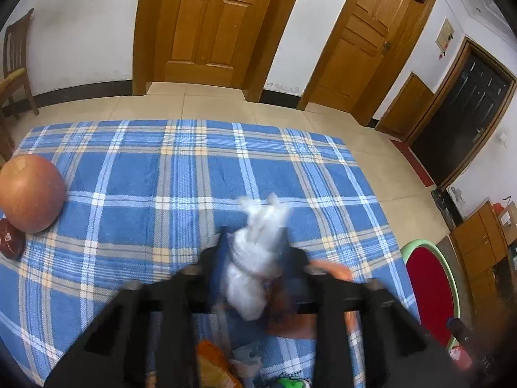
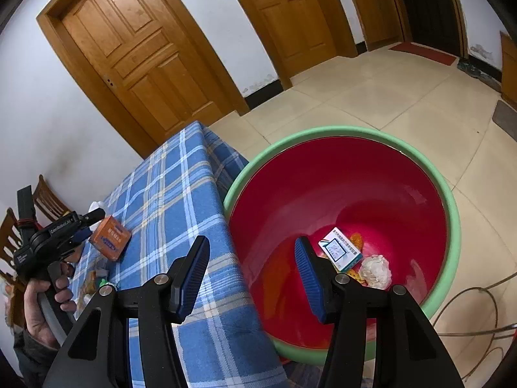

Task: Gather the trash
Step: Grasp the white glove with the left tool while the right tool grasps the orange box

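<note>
Crumpled white plastic bag [image 1: 255, 255], knotted

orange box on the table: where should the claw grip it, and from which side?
Grip the orange box across its two long side faces, coming down from above. It lies flat on the plaid tablecloth, broad printed face up, so the narrower width likely fits between the pads; its right-hand side looks clear.
</note>
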`<action>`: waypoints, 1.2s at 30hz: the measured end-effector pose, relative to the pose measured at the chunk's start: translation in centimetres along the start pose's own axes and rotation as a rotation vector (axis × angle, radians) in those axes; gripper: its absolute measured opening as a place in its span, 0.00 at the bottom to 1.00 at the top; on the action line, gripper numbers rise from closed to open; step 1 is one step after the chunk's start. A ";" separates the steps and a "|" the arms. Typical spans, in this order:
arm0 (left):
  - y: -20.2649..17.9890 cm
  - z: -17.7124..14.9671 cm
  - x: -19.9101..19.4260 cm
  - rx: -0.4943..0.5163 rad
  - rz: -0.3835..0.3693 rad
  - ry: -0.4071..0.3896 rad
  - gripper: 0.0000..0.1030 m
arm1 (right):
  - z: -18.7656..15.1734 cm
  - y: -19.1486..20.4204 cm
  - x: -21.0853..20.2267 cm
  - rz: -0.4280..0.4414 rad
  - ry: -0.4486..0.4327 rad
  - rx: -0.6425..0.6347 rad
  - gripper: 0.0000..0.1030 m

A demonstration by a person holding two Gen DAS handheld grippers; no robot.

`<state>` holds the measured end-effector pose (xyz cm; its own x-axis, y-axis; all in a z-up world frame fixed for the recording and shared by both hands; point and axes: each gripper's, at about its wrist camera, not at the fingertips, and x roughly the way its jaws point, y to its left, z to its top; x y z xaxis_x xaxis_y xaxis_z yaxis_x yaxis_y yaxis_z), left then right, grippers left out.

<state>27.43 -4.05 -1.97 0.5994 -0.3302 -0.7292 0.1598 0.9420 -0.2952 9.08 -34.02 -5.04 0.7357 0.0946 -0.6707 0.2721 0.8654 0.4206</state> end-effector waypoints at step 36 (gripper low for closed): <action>5.1 -4.9 -10.1 -0.080 0.032 -0.160 0.17 | -1.6 11.3 0.9 0.114 0.041 -0.202 0.66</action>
<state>18.34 3.84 0.84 0.7216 -0.2802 -0.6330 0.0796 0.9419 -0.3262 11.84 -23.37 -1.82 0.7276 0.2135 -0.6519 0.0563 0.9285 0.3669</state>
